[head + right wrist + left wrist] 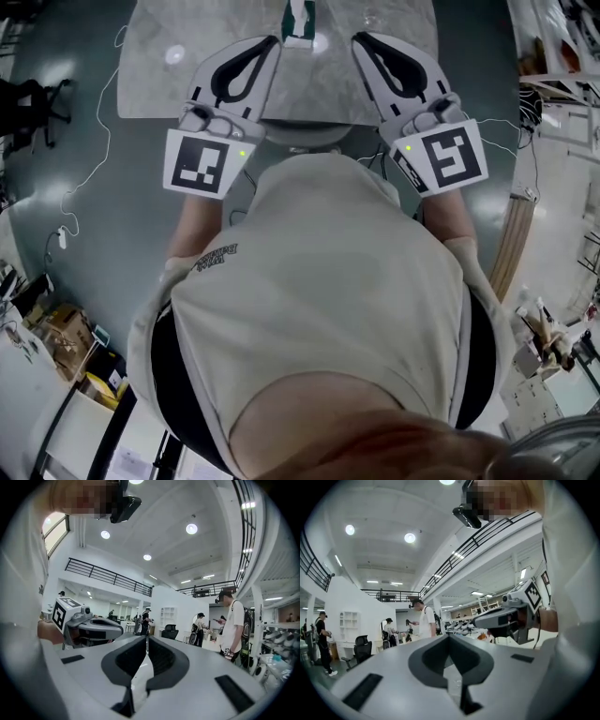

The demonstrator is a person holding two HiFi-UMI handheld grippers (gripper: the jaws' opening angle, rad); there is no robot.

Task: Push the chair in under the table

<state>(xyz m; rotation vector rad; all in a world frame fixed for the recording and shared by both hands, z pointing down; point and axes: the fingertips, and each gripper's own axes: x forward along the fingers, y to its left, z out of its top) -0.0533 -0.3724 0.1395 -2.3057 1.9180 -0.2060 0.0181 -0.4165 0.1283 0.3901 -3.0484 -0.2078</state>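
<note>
One table (pixel 157 92) — head view only

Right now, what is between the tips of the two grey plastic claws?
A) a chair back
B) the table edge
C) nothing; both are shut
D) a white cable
C: the left claw and the right claw each show tips pressed together, with nothing between them.

I see a small teal-and-white item (pixel 298 21) on the table (pixel 159 66), midway between its left and right edges. A white cable (pixel 101 141) trails over the floor off the left edge, with cardboard boxes (pixel 64 328) nearer me. Across the hall stand a person in a white shirt (pixel 424 620) and a black office chair (pixel 361 648).
</note>
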